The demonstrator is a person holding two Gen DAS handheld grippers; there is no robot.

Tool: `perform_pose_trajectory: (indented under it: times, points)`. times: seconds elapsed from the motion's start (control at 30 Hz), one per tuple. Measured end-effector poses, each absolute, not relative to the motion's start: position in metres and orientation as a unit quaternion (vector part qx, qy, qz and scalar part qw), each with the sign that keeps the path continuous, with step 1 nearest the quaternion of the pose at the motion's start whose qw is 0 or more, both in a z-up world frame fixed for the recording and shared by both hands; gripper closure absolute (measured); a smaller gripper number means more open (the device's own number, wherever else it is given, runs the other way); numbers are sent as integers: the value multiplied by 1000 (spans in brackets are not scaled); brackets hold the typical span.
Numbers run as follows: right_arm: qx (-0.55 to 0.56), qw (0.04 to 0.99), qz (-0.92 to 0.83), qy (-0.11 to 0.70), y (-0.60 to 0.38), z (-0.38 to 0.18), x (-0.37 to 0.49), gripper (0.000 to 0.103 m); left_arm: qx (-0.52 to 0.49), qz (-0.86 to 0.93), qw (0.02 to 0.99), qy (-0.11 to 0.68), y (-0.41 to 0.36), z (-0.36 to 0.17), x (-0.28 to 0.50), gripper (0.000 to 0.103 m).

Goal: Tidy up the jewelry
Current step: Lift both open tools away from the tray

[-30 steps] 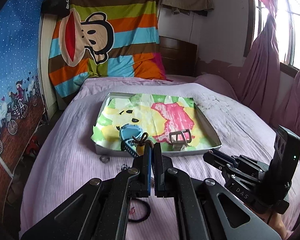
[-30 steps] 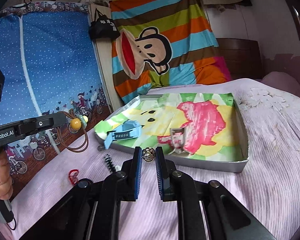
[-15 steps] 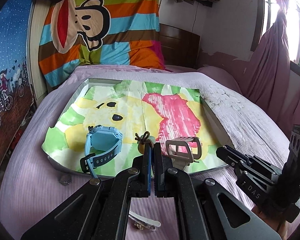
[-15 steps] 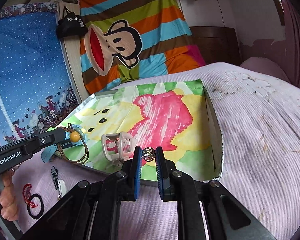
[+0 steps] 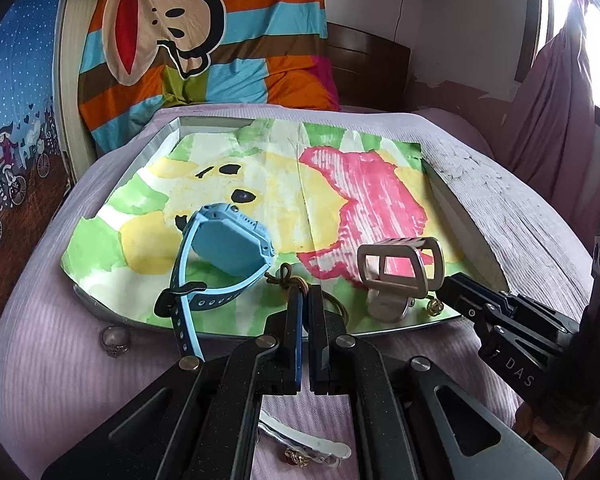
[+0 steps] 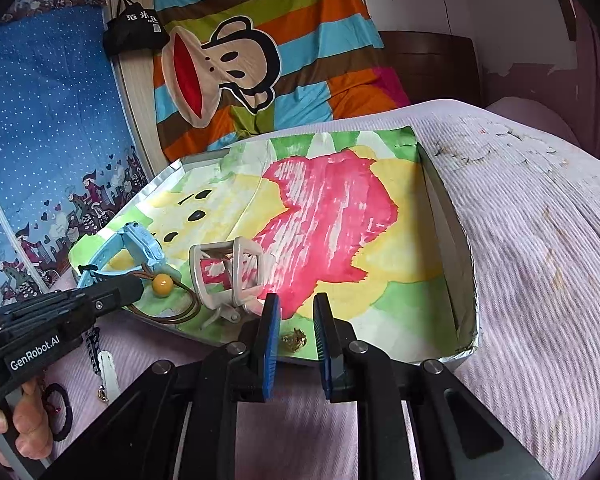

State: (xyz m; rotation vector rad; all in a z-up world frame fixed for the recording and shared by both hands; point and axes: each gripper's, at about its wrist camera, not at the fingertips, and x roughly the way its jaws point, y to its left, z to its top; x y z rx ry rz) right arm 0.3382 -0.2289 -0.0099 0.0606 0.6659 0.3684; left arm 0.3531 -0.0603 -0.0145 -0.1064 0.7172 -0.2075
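Note:
A shallow tray [image 5: 458, 200] [image 6: 452, 224] lined with a painted paper lies on the bed. In it are a blue watch [image 5: 228, 244] [image 6: 136, 240], a beige watch stand [image 5: 400, 268] [image 6: 228, 272] and a small gold bell [image 5: 435, 307] [image 6: 294, 338]. My left gripper [image 5: 305, 300] [image 6: 134, 286] is shut on a brown cord bracelet [image 5: 286, 276] with a yellow bead [image 6: 161, 282], low over the tray's near edge. My right gripper [image 6: 296, 316] [image 5: 448, 284] is open, with the bell lying between its fingers.
On the purple bedspread near the tray lie a ring [image 5: 116, 338], a white hair clip [image 5: 300, 442] [image 6: 109, 372], a black spiral clip [image 6: 94, 350] and black hair ties [image 6: 60, 412]. A striped monkey blanket [image 5: 204, 40] hangs behind.
Both grippers moved forward to the tray's near edge. The right gripper opened and the bell now lies in the tray. The left still holds the cord bracelet, now lower.

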Motion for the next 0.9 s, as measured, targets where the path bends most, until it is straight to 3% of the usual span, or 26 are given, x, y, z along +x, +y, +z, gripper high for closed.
perform_pose_trajectory:
  times: [0.1,0.2,0.27,0.33,0.37,0.43,0.47,0.6,0.9]
  points:
    - [32,933,178,313,-231,-7,334,67,-56,-97,932,344,-57,-14,350,94]
    - [41,938,180,294,-235,-1,328,61,-74,-93,938,325,-50,-6,340,63]
    - [45,942,181,279,-238,6,322,57,-87,-90,944,306,-45,3,329,57]
    - [47,948,175,260,-239,13,312,44,-89,-87,947,297,-42,11,320,53]
    - [49,952,173,249,-240,17,306,42,-88,-82,949,292,-40,15,315,48]
    - [57,956,173,228,-240,26,293,24,-86,-74,953,281,-38,25,303,37]
    - [58,957,176,221,-239,30,287,21,-85,-70,955,274,-36,29,296,31]
    - [34,966,171,190,-231,50,263,1,-84,-56,965,242,-27,48,267,16]
    - [6,971,191,144,-217,76,216,0,-61,-20,979,192,-6,68,204,7]
